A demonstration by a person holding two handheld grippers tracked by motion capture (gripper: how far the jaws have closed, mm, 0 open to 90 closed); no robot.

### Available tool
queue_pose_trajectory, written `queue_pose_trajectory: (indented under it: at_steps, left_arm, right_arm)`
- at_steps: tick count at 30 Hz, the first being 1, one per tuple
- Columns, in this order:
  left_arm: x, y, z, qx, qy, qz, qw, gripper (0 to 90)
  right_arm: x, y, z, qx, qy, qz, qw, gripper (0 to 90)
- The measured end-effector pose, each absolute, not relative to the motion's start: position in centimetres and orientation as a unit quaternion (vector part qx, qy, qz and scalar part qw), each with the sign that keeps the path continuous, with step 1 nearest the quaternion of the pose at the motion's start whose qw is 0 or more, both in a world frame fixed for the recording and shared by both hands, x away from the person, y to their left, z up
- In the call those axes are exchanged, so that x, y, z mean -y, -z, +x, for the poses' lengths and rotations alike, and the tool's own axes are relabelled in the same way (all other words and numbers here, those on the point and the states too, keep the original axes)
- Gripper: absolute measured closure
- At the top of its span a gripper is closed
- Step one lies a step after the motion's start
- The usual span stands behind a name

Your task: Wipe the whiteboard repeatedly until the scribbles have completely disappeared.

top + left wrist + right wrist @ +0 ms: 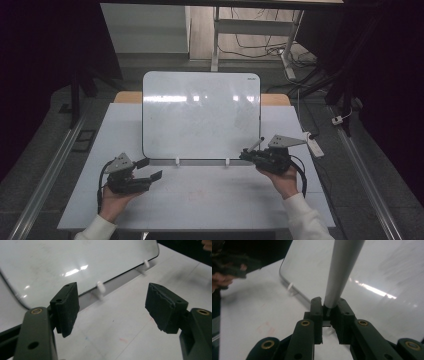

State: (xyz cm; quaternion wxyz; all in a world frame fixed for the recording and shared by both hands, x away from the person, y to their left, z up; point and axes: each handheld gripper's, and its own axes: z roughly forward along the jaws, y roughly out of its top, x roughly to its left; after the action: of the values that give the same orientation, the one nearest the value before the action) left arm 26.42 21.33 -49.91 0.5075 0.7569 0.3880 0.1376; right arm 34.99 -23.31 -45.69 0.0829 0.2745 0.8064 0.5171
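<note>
The right gripper (248,151) has its jaws clamped on a grey marker (342,270); in the right gripper view the marker rises straight out from between the pads, its far end lost past the top edge; in the high view the marker (256,144) slants up and right from the jaws, just over the lower right corner of the whiteboard (200,115); whether its tip touches the board cannot be told. The board leans back on a grey ledge with two white pegs (177,161) at its lower edge; the board's face shows faint smears and glare.

The left gripper (152,170) hangs over the table (200,200) with its jaws spread wide and nothing between them; through the gap in the left gripper view lie the bare tabletop (120,330), a peg (100,288) and the board's lower edge (75,262). It sits well apart from the right one, near the board's lower left corner.

Off the table's right edge lies a white power strip (315,145); behind the board stand desk legs and loose cables (260,50) on the floor.
</note>
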Motion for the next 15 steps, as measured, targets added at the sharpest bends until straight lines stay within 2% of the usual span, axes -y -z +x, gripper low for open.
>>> queue_pose_trajectory:
  at_steps: [9,15]
  left_arm:
    - [-20.6,49.7,27.1,-0.379,-0.130,0.753,0.522,29.3]
    - [-19.5,49.5,27.6,-0.372,-0.135,0.765,0.508,29.7]
  right_arm:
    - [22.9,47.0,34.1,-0.814,-0.516,0.259,0.060,78.3]
    - [22.3,47.5,33.7,-0.818,-0.515,0.251,0.055,78.3]
